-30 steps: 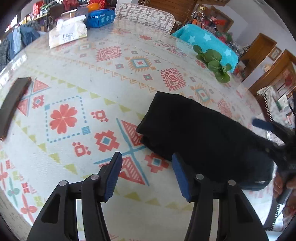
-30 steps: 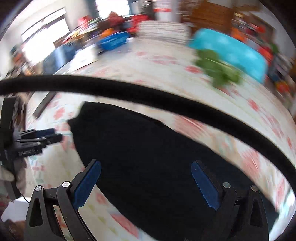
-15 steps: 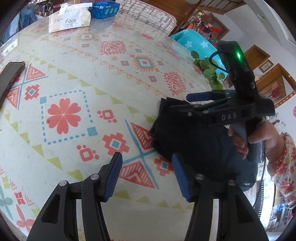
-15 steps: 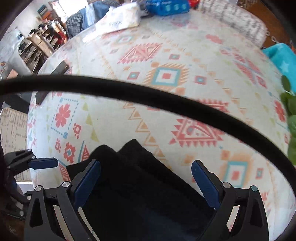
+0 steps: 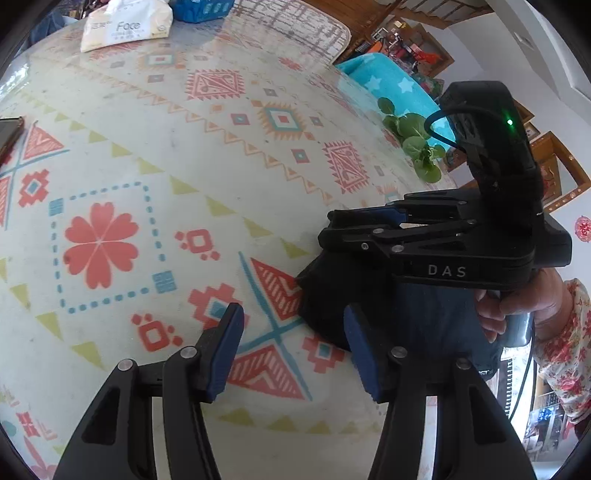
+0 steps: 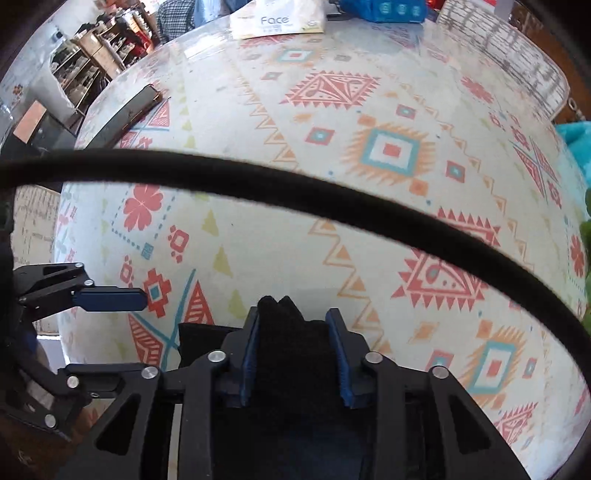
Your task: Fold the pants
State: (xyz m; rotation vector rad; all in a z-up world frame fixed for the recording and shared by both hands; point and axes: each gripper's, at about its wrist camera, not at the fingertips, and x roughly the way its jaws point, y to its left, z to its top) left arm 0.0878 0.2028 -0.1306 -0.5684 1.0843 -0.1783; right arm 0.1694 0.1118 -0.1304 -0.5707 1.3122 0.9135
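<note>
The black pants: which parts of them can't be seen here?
- Left wrist view: the right tool and the hand cover much of the pants.
- Right wrist view: the tool's own frame hides all but a bunched fold.
- Fold count, waistband: cannot tell.

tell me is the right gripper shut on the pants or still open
Shut on the pants: the right gripper has black fabric bunched between both blue fingers.

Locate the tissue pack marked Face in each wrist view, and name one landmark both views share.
Left wrist view: tissue pack at the top left, on the far side of the table.
Right wrist view: tissue pack at the top centre, far table edge.
Shared landmark: the red flower print on the tablecloth.
</note>
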